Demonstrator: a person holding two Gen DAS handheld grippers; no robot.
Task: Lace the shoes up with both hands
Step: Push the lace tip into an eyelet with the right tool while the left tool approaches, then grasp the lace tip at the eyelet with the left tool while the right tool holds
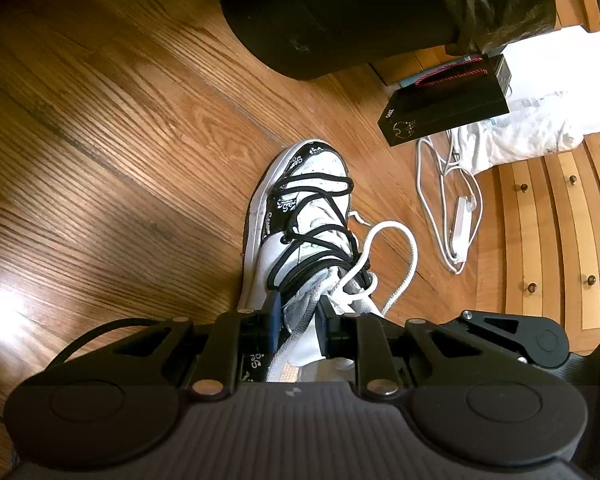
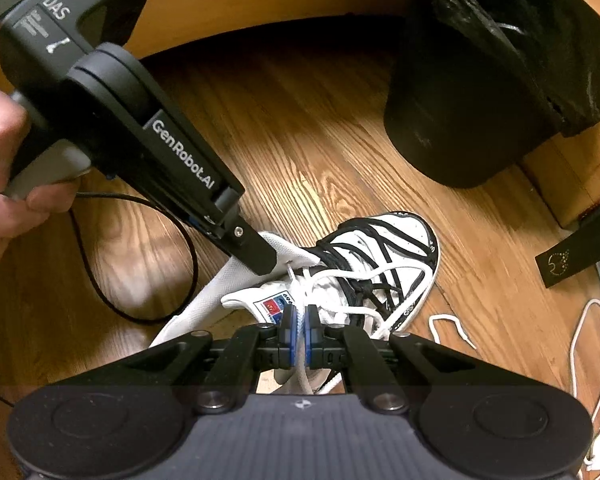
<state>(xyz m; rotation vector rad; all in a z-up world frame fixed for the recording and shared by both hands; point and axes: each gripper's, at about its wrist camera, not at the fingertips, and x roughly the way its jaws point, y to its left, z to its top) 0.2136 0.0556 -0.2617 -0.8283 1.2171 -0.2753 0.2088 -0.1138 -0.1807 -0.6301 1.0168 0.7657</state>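
**Both tools clamped, angled down**

The left tool [image 1: 296, 320] slopes downward, its 2 blue-padded fingers [image 1: 273, 322] set slightly apart around pale material. The right tool [image 2: 299, 328] tips more steeply, jaws pinched nearly together on a white lace [image 2: 300, 344]. A bare hand [image 2: 8, 168] wraps the left tool's grey handle.

One shoe [image 1: 300, 216], two grippers, one black bin [image 1: 340, 16], one black box [image 1: 444, 108].

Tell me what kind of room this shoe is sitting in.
Most likely a bedroom or living space in a home. The shoe sits on a wooden plank floor, beside a wooden chest of drawers with small knobs, with a white charger cable loose on the floor.
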